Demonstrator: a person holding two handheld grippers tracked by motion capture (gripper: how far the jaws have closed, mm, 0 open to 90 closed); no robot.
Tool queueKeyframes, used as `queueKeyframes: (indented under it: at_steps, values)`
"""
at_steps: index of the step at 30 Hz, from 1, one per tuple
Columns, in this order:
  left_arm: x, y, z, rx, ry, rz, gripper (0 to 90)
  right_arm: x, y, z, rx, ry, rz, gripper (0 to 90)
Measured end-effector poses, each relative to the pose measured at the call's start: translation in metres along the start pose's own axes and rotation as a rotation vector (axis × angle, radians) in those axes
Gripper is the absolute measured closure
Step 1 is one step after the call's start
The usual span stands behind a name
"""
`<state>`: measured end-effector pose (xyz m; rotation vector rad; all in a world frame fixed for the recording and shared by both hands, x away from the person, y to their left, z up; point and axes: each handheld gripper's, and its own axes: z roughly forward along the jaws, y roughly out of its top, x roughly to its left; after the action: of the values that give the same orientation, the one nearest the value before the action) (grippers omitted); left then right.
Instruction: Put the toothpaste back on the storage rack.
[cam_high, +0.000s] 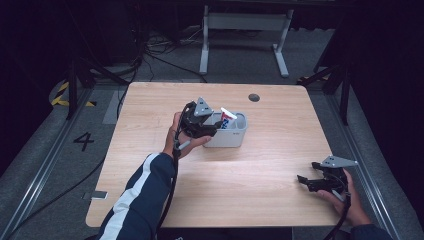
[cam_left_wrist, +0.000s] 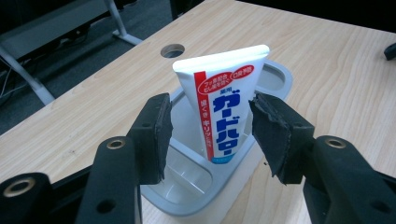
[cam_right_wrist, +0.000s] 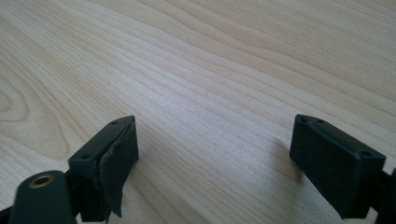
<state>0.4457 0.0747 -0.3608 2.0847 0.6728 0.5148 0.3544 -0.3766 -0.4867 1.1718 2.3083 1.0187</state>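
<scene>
Hovering at the grey bin's left end: left gripper, jaws spread, toothpaste tube dead ahead between them. Right pad looks just at the tube's edge, left pad has a clear gap, so no pinch. Tube stands in the bin cap down, long axis near upright, leaning slightly, flat crimped end on top. Bin sits mid-table. Right gripper is well apart at the table's near right edge, jaws spread over bare wood. Left hand is far nearer.

You work at a light wooden table on grey carpet; beyond it stands a white-legged desk frame, with cables trailing into darkness.
</scene>
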Motion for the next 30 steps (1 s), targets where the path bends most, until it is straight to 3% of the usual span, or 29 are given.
queueKeyframes:
  at_steps: [9,15,27,30]
  values:
    - [-0.003,-0.007,-0.016,0.005,-0.015,0.028,43.8,0.000,0.000,0.000,0.000,0.000,0.000,15.7]
    - [-0.006,-0.010,-0.028,0.034,0.006,0.085,41.1,0.000,0.000,0.000,0.000,0.000,0.000,15.7]
    - [-0.006,-0.024,-0.050,0.077,0.039,0.085,30.3,0.000,0.000,0.000,-0.001,-0.001,0.001,15.7]
    - [-0.008,-0.029,-0.054,0.091,0.044,0.102,28.9,0.000,0.000,0.000,-0.001,-0.001,0.001,15.7]
